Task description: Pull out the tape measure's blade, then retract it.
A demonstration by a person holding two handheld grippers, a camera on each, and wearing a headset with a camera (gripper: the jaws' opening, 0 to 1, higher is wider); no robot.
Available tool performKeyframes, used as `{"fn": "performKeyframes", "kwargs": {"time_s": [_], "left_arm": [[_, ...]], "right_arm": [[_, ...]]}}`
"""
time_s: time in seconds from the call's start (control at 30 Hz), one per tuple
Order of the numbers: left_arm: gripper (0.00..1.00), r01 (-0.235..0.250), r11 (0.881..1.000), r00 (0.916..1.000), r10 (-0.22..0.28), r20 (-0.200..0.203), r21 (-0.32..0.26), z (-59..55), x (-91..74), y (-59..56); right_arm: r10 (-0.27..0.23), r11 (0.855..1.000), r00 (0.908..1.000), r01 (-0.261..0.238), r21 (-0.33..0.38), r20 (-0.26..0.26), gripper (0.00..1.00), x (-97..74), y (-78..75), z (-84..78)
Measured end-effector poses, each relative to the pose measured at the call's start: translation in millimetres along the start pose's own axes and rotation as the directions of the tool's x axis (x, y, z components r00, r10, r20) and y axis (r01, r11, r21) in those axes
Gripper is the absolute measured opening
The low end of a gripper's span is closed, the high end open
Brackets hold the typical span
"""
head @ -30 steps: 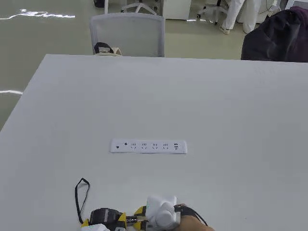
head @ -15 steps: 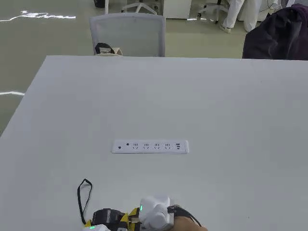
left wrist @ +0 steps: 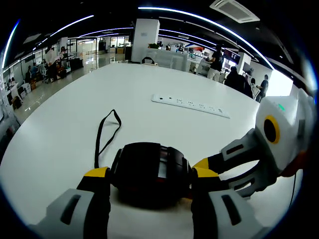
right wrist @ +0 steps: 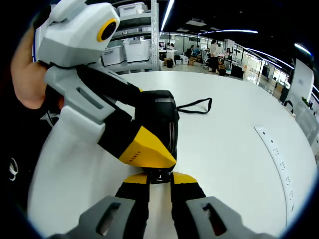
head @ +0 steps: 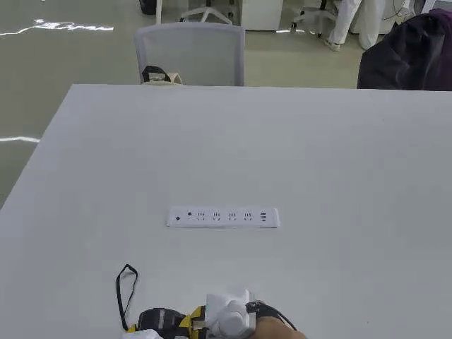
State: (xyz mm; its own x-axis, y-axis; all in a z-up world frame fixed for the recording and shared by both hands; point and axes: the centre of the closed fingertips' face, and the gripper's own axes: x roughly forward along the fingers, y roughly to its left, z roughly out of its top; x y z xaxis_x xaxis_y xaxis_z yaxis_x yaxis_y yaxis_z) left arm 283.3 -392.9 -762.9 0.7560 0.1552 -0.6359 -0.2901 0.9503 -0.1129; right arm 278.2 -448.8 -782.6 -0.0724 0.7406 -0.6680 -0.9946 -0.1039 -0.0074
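While both tongs bear on the tape measure [left wrist: 149, 172] at the near edge of the worktop [head: 318, 155], no blade shows drawn out yet.
Nearest, the right gripper [right wrist: 159, 180] has its yellow-padded jaws pinched together on the small dark blade tip [right wrist: 158, 176] at the case mouth; the left gripper [left wrist: 150, 175] clamps the black, rounded, ribbed case from both sides. By my reckoning the grip is set, and the whole pull, then the retraction, is left to do. A thin black wrist strap [left wrist: 105, 134] loops loose on the matte white surface beyond the case. Farther in lies a flat white power strip [head: 223, 217], and past the far edge stands a grey chair [head: 189, 53].
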Motion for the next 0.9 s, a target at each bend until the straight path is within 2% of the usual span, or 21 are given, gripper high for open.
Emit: {"fn": "performKeyframes", "kwargs": {"time_s": [0.13, 0.27, 0.43, 0.5, 0.57, 0.77, 0.87, 0.9], "left_arm": [[0.63, 0.01, 1.0, 0.9999, -0.01, -0.006, 0.005, 2.1, -3.9, -1.7], [0.64, 0.025, 0.999, 0.9997, -0.025, -0.005, 0.043, 3.8, -3.0, -0.3], [0.67, 0.064, 0.997, 0.9979, -0.064, -0.01, 0.052, 8.3, -6.4, -1.8], [0.67, 0.091, 0.993, 0.9959, -0.09, -0.01, 0.075, 10.1, -8.3, -4.4], [0.7, 0.105, 0.989, 0.9945, -0.105, -0.005, 0.105, 13.1, -12.0, -4.1], [0.74, 0.172, 0.972, 0.9851, -0.17, -0.028, 0.157, 11.8, -17.7, -1.5], [0.75, 0.212, 0.952, 0.9771, -0.21, -0.032, 0.22, 15.8, -24.2, -2.5], [0.75, 0.238, 0.945, 0.9713, -0.234, -0.044, 0.223, 13.7, -26.9, -0.8]], "right_arm": [[-0.009, 1.0, 1.0, 0.009, 0.008, -0.002, 0.18, -0.5, -1.7, 0.1], [-0.014, 1.0, 0.9998, 0.015, 0.013, -0.012, 0.22, -3.5, -1.1, -2.9], [-0.034, 0.999, 0.9994, 0.034, 0.03, -0.005, 0.25, -12.3, -1.6, -3.1], [-0.045, 0.998, 0.999, 0.045, 0.046, 0.001, 0.27, -15.6, -2.0, -2.6], [-0.059, 0.997, 0.9983, 0.058, 0.057, 0.006, 0.28, -19.7, -1.4, -1.2], [-0.094, 0.992, 0.9955, 0.094, 0.081, 0.004, 0.34, -32.7, 3.3, 1.2], [-0.118, 0.987, 0.993, 0.118, 0.107, -0.001, 0.39, -38.8, 6.5, 0.3], [-0.133, 0.984, 0.9911, 0.132, 0.116, -0.003, 0.4, -42.0, 7.7, -0.2]]}}
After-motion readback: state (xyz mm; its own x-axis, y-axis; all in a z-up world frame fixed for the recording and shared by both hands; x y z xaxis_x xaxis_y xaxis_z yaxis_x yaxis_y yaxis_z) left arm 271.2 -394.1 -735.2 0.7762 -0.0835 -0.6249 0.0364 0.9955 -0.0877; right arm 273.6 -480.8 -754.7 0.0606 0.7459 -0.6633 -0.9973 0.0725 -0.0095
